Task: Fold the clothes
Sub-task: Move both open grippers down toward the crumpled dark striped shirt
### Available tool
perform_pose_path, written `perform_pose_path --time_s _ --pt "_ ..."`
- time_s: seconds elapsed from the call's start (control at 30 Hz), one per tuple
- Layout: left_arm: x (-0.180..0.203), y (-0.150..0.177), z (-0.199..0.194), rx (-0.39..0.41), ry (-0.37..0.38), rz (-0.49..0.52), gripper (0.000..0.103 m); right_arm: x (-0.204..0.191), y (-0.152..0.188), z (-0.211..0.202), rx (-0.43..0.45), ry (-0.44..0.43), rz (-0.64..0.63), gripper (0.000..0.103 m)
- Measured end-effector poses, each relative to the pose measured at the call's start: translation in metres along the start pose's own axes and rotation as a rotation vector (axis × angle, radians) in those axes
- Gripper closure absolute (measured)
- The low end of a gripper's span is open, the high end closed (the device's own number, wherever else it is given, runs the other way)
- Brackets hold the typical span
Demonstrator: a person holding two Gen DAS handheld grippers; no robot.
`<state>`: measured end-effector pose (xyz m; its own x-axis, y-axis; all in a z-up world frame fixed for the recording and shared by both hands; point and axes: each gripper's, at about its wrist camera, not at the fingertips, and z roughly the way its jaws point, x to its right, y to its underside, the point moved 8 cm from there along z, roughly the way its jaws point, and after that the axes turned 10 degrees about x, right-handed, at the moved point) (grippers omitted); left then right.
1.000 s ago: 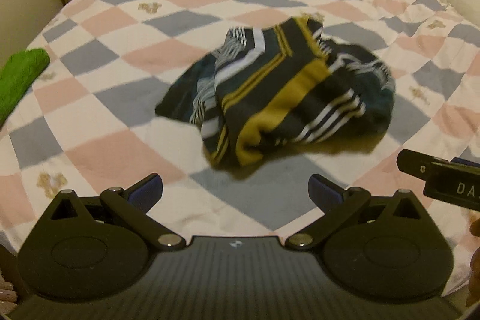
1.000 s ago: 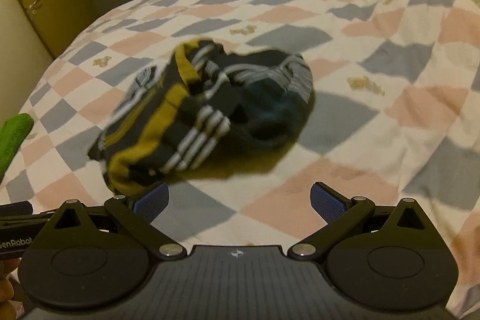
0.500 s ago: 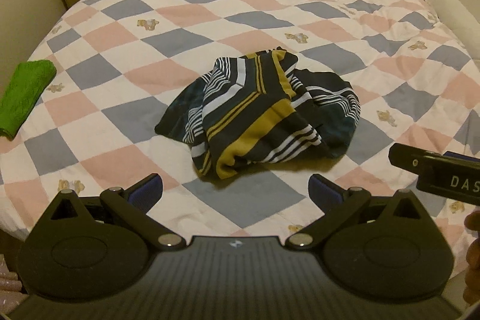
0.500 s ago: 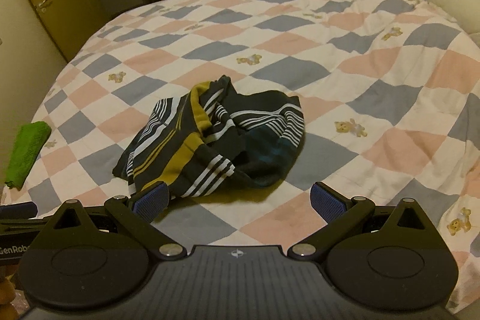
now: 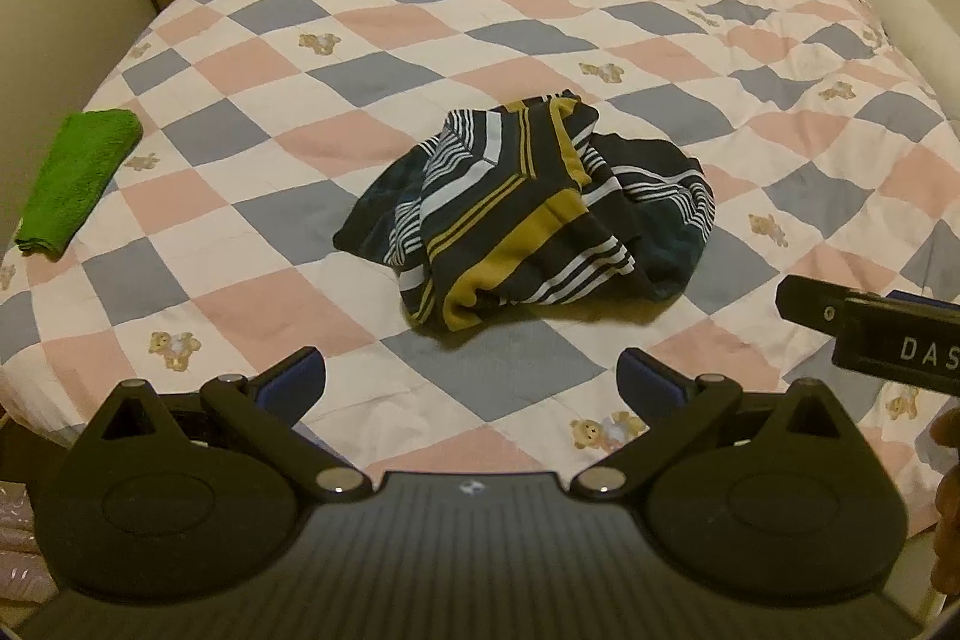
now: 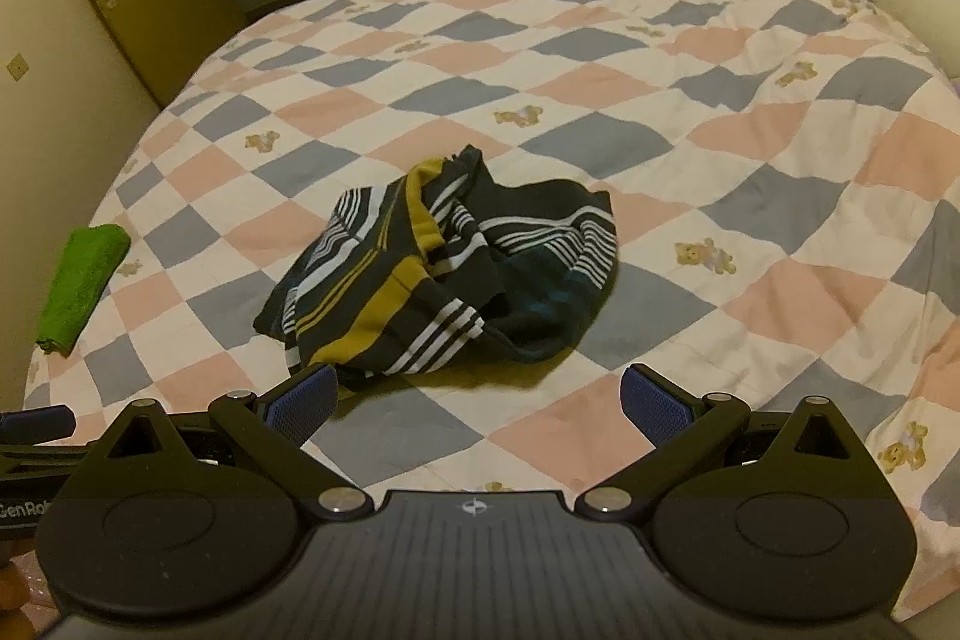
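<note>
Two grippers hovered empty, the left gripper (image 5: 471, 379) and right gripper (image 6: 476, 396) spread wide; "DAS" and "GenRob" were readable. The striped garment (image 5: 534, 220) lay crumpled mid-quilt (image 5: 300, 58), well apart from a green towel (image 5: 75, 178).

Wide bed (image 5: 252, 196) under quilt in pink, grey-blue, white checks with small teddy bears. Near middle: crumpled dark garment (image 5: 528, 214), white and mustard stripes, unfolded heap. Near left edge, well apart: folded green towel (image 5: 75, 178).
</note>
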<state>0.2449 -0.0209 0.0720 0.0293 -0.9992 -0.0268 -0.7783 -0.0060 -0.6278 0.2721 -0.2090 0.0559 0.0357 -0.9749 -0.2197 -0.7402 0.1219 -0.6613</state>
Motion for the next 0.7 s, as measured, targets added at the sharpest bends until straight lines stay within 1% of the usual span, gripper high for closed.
perform_pose_path --time_s 0.23,0.4,0.53,0.63,0.7 --pt "-0.003 0.001 -0.001 -0.006 0.007 -0.011 0.001 -0.002 -0.004 0.0 0.0 -0.022 0.01 0.0" --pt "-0.02 -0.001 0.021 -0.038 0.031 -0.022 0.001 -0.003 0.002 0.011 -0.022 -0.03 0.04 0.0" --pt "-0.034 -0.003 0.039 -0.063 0.05 -0.031 0.001 -0.008 0.004 0.028 -0.029 -0.017 0.078 0.0" --pt "-0.044 -0.005 0.053 -0.084 0.065 -0.036 0.001 -0.016 0.0 0.041 -0.005 -0.007 0.096 0.0" --pt "-0.053 -0.013 0.069 -0.098 0.082 -0.021 0.001 -0.021 -0.004 0.052 0.008 0.005 0.106 0.0"
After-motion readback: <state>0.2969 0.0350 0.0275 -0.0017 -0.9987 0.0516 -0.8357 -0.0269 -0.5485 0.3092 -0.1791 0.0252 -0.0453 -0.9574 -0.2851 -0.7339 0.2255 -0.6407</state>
